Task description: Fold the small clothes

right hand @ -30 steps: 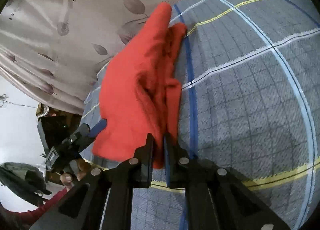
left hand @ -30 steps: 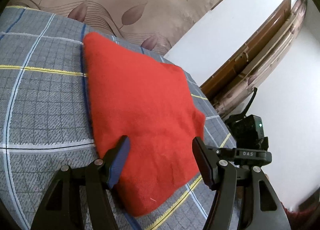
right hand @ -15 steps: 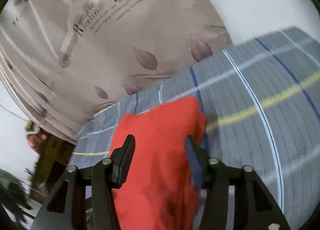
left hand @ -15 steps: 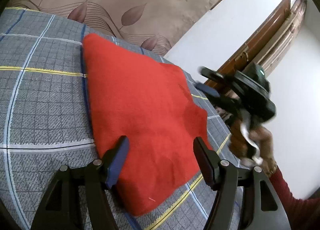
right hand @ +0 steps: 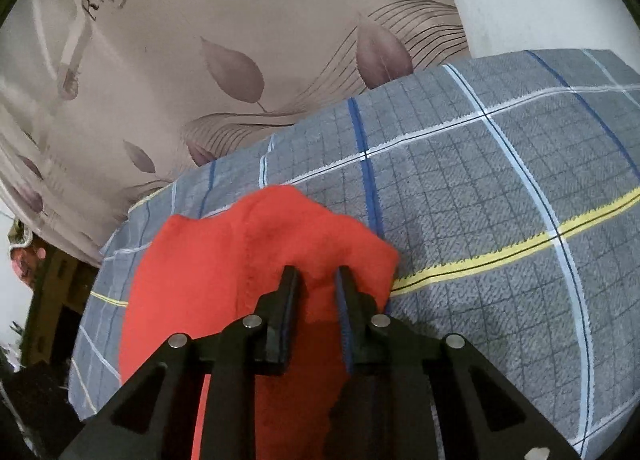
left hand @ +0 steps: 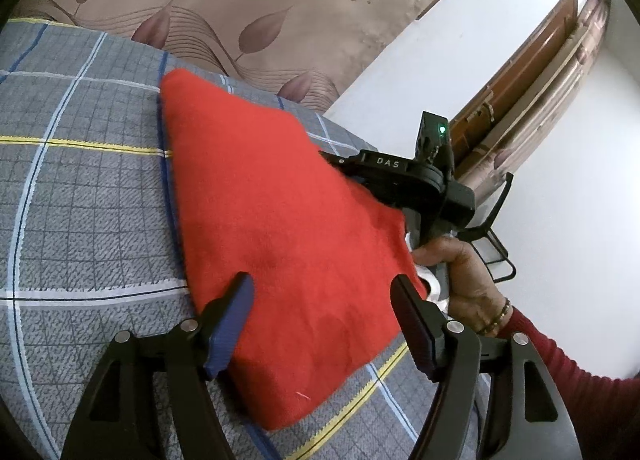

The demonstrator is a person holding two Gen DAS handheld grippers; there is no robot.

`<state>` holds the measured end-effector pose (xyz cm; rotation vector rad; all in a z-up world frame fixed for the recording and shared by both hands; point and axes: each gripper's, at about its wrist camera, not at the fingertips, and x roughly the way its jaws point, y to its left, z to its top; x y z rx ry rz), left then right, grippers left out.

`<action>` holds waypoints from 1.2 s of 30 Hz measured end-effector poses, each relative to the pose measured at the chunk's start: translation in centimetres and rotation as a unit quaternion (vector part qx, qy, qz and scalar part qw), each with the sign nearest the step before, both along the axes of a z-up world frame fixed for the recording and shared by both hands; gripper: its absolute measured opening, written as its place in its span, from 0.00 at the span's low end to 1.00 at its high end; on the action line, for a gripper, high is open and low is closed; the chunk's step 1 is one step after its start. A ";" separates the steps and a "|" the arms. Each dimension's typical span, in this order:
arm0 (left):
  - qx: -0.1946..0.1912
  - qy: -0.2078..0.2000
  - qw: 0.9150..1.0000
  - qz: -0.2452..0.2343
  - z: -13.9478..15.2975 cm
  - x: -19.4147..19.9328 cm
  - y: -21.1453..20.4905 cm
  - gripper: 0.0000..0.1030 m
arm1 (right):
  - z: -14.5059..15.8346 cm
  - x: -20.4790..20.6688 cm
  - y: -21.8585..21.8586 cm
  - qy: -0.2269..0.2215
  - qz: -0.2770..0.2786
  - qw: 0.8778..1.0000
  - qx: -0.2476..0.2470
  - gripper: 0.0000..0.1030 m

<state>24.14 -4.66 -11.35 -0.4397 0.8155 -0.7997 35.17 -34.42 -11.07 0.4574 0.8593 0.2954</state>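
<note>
Bed cover [left hand: 80,196]: your grey plaid spread, with blue, white and yellow lines, lies under everything, as it did a second ago.
Red garment [left hand: 272,228]: it lies flat on the cover in your left view, a rough triangle with its point toward the leaf-print curtain [left hand: 240,0]. A second ago your right camera showed it lifted in a bunched fold; now it is lower and spread out there, with one ridge of cloth rising at your right fingers.
Left gripper [left hand: 324,312]: your jaws stand wide apart over the near part of the garment, each pad clear of the cloth. They have just been opening a little further, with the red fabric lying below and between them. Your hand sits where it was.
Right gripper [right hand: 316,284]: a second ago the jaws were pressed together on the fold. They sprang apart and have just been closing again; now they stand narrow with a hump of red cloth between them. You cannot tell whether the pads press on it.
Right hand [left hand: 460,276]: it now shows at the garment's right edge in your left view, red sleeve [left hand: 560,372] behind it.
</note>
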 end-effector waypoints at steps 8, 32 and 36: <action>0.029 -0.010 0.999 0.012 0.3 -0.3 -0.5 0.74 | 3.1 -5.6 -1.0 -0.064 -0.031 0.997 0.031 0.25; 0.191 -0.056 0.973 0.113 1.6 -1.4 -2.2 0.90 | 0.9 -12.6 2.7 -0.026 -0.030 0.994 -0.100 0.69; 0.204 -0.057 0.970 0.119 1.7 -1.3 -2.0 0.90 | 0.9 -12.4 2.3 -0.020 -0.020 0.997 -0.076 0.70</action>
